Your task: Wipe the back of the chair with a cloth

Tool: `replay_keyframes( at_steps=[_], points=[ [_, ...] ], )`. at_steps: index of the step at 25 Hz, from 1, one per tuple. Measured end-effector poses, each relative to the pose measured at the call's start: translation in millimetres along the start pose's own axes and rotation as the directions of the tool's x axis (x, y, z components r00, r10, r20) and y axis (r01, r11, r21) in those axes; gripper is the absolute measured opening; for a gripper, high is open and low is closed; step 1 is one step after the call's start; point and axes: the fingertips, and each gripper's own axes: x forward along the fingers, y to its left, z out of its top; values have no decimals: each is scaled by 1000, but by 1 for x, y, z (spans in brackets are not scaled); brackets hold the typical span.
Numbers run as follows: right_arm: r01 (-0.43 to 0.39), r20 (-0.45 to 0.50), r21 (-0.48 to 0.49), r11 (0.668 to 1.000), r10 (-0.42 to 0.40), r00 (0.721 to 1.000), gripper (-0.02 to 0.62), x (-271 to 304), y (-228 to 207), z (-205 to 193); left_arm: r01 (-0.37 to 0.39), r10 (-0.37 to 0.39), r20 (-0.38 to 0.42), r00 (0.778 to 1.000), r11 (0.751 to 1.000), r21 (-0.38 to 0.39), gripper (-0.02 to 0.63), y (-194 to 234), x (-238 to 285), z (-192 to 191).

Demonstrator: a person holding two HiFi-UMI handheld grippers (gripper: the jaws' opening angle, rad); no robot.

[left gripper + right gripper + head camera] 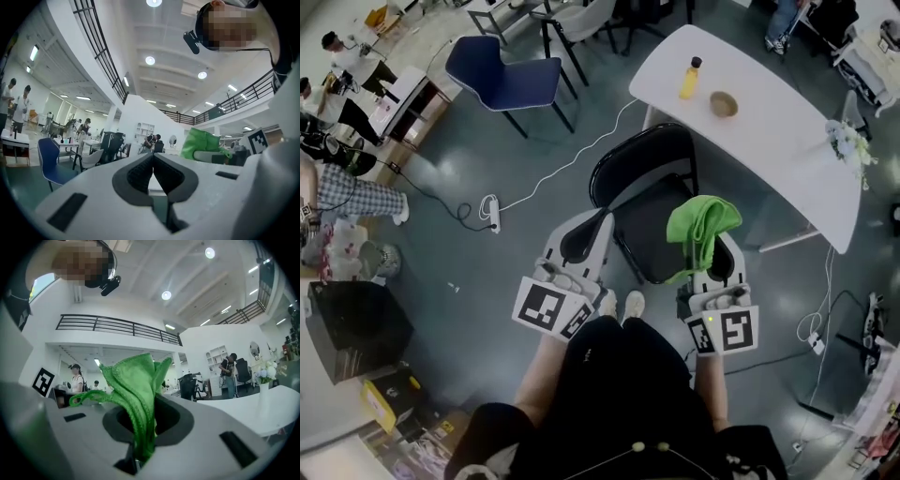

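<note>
A black chair (pixel 649 202) stands in front of me, its curved back (pixel 639 148) on the far side, next to the table. My right gripper (pixel 713 246) is shut on a green cloth (pixel 701 225) that bunches up out of its jaws above the chair's seat. In the right gripper view the green cloth (pixel 136 392) sticks up between the jaws of the right gripper (pixel 143 411), and both views tilt up toward the ceiling. My left gripper (pixel 589 232) hangs over the chair's left edge, shut and holding nothing. In its own view the left gripper (pixel 153 164) has its pads pressed together, with the green cloth (pixel 202 142) off to the right.
A white table (pixel 778 141) behind the chair carries a yellow bottle (pixel 690 78), a small bowl (pixel 724 104) and flowers (pixel 847 141). A blue chair (pixel 511 80) stands at the far left. A power strip (pixel 492 212) with cables lies on the floor. People sit at the far left.
</note>
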Motion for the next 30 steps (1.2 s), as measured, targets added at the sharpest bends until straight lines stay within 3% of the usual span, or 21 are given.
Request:
replay_keyframes(
  at_steps=[4, 10, 22, 30],
  points=[
    [-23, 16, -3, 1000, 23, 1000, 43, -21, 11, 15, 20, -21, 18, 1000, 999, 33, 6, -15, -10, 12],
    [12, 8, -23, 1000, -11, 1000, 44, -44, 13, 4, -15, 16, -10, 1000, 995, 99, 6, -17, -18, -3],
    [49, 26, -109, 993, -47, 999, 43, -37, 13, 10, 52, -54, 8, 999, 988, 147, 5, -24, -8, 8],
    [54, 39, -220, 974, -46, 998, 41, -35, 29, 20, 57, -60, 15, 998, 988, 140, 6, -29, -12, 9]
  ],
)
